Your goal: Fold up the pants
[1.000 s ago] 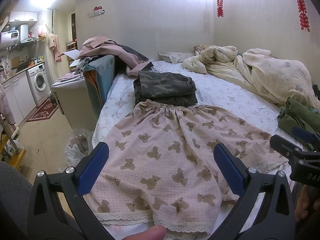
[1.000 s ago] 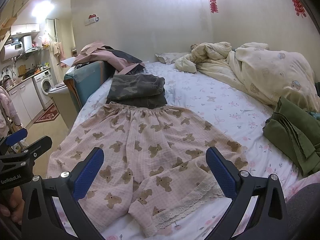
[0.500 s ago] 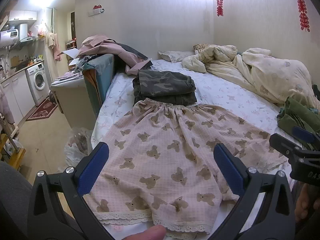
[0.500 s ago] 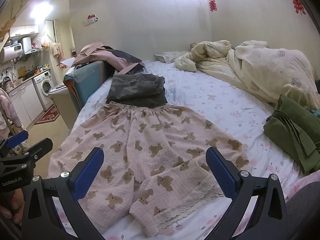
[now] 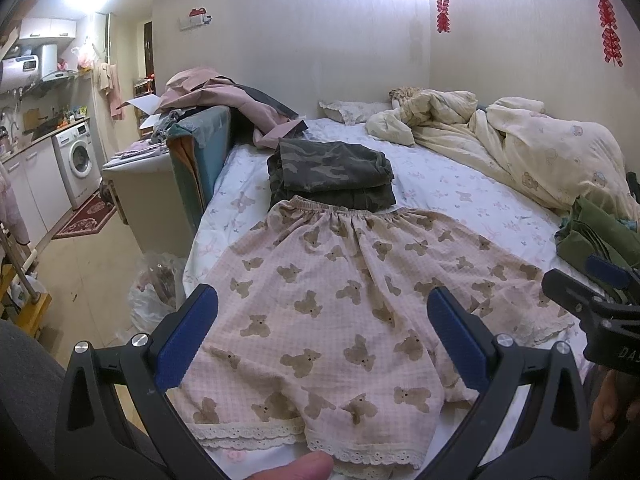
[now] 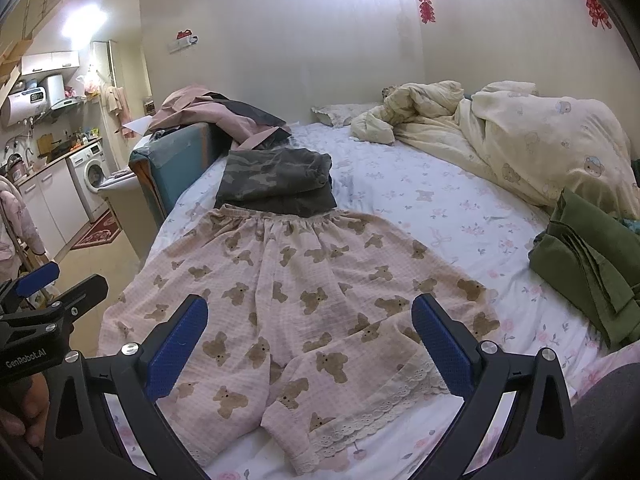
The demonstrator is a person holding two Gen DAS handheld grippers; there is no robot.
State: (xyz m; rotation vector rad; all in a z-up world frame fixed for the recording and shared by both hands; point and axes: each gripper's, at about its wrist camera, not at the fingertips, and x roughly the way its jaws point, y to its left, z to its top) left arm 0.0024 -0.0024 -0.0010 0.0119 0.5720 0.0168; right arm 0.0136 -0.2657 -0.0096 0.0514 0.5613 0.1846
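Observation:
Pink short pants with a brown bear print (image 5: pixel 340 304) lie spread flat on the bed, waistband far, lace hems near; they also show in the right wrist view (image 6: pixel 304 300). My left gripper (image 5: pixel 322 336) is open and empty, hovering above the left leg. My right gripper (image 6: pixel 308 340) is open and empty, hovering above the right leg near the crotch. Each gripper shows at the edge of the other's view.
Folded camouflage pants (image 5: pixel 332 174) lie just beyond the waistband. A folded green garment (image 6: pixel 588 264) lies at the right. A crumpled cream duvet (image 5: pixel 520 148) fills the far right. The bed's left edge (image 5: pixel 208 232) drops to the floor, with a plastic bag (image 5: pixel 154 292) below.
Both grippers have shifted very slightly; the view has barely moved. The pants lie as before and both grippers stay open.

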